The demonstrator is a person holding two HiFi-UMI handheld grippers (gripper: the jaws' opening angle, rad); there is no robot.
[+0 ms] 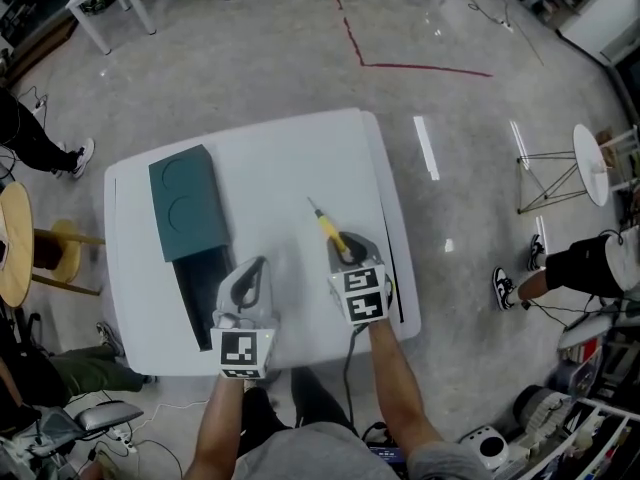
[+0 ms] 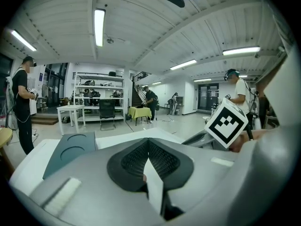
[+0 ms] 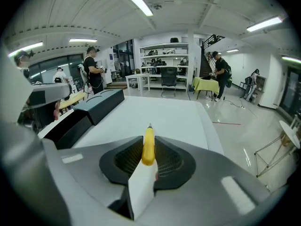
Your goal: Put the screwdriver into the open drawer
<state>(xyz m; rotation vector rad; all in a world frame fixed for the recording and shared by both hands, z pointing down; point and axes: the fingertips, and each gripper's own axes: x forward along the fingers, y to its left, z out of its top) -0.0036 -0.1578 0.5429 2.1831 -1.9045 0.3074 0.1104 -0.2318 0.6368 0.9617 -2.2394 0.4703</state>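
A yellow-handled screwdriver (image 1: 328,225) is clamped in my right gripper (image 1: 347,251), its metal tip pointing up-left over the white table (image 1: 290,158). In the right gripper view the yellow handle (image 3: 148,146) runs between the dark pads, lifted off the table. The dark teal drawer unit (image 1: 188,200) lies at the table's left, its open black drawer (image 1: 200,288) pulled toward me. My left gripper (image 1: 256,268) hovers just right of the drawer; in the left gripper view its pads (image 2: 149,160) meet with nothing between them.
The table's right edge (image 1: 395,218) is close to my right gripper. A wooden stool (image 1: 20,243) stands left of the table. A person's leg and shoe (image 1: 530,278) are on the floor at right; a white tripod stand (image 1: 580,173) is beyond.
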